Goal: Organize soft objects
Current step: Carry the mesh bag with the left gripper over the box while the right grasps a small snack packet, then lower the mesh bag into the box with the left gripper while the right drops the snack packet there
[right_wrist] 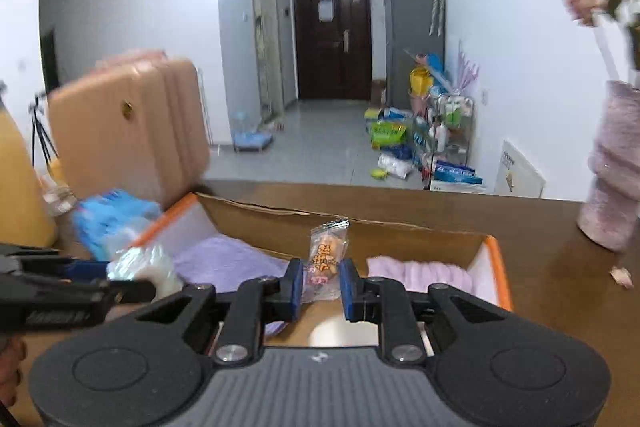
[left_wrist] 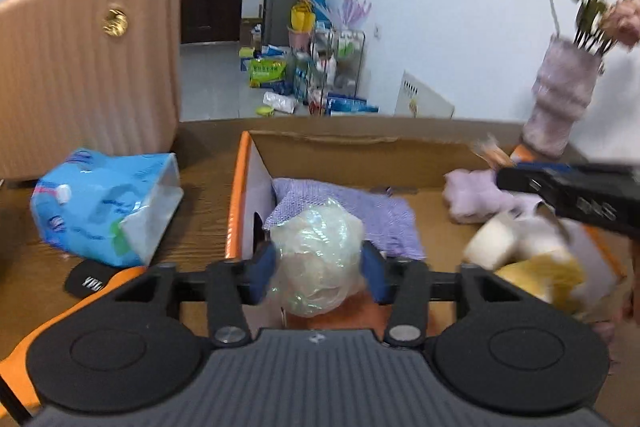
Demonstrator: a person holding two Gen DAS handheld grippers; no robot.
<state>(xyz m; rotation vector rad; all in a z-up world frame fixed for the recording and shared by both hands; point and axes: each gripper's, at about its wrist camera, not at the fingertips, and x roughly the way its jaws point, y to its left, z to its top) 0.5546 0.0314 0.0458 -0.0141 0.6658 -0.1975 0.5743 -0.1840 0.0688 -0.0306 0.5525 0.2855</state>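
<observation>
My left gripper (left_wrist: pixel 319 269) is shut on a crumpled clear plastic bag (left_wrist: pixel 318 259) and holds it over the near left part of an open cardboard box (left_wrist: pixel 340 147). A purple cloth (left_wrist: pixel 352 211) lies in the box behind it. My right gripper (right_wrist: pixel 320 285) is shut on a small clear snack packet (right_wrist: pixel 326 259) above the same box (right_wrist: pixel 280 213). A purple cloth (right_wrist: pixel 224 259) and a pink fluffy towel (right_wrist: pixel 416 273) lie inside. The left gripper's plastic bag shows at the left of the right wrist view (right_wrist: pixel 148 269). The right gripper shows blurred in the left wrist view (left_wrist: pixel 572 195).
A blue tissue pack (left_wrist: pixel 104 205) and a pink suitcase (left_wrist: pixel 84 67) stand left of the box. A pale vase of flowers (left_wrist: pixel 560 99) stands at the back right of the wooden table (left_wrist: pixel 200 227). Cream and yellow soft things (left_wrist: pixel 520 247) lie in the box's right side.
</observation>
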